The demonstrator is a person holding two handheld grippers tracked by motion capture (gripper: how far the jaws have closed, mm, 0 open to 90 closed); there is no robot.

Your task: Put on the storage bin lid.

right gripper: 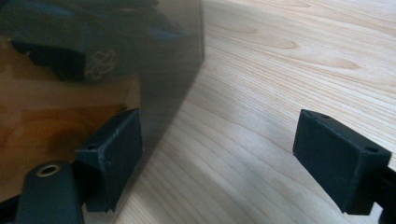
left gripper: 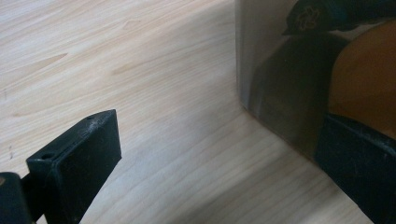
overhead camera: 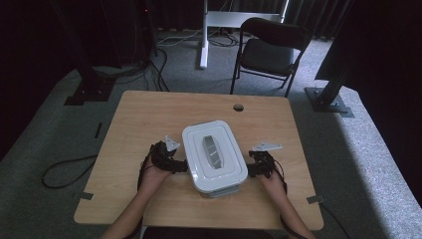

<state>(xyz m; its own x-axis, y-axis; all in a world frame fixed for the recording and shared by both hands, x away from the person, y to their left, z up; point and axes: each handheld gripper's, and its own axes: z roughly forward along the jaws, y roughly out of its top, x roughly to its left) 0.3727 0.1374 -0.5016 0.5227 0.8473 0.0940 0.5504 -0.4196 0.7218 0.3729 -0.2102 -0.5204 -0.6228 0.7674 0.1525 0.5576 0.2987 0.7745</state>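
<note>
At the centre of the high view, a white lidded container (overhead camera: pixel 214 155) sits on the wooden desk (overhead camera: pixel 139 119), its long axis running from the upper left toward the lower right of the frame, with the grey handle (overhead camera: pixel 212 151) on its lid lying along the same line. The left tool (overhead camera: pixel 175 164) is at the container's left side and the right tool (overhead camera: pixel 253 168) at its right side, each with jaws spread apart; in both gripper views one jaw is against the container's shiny wall.
</note>
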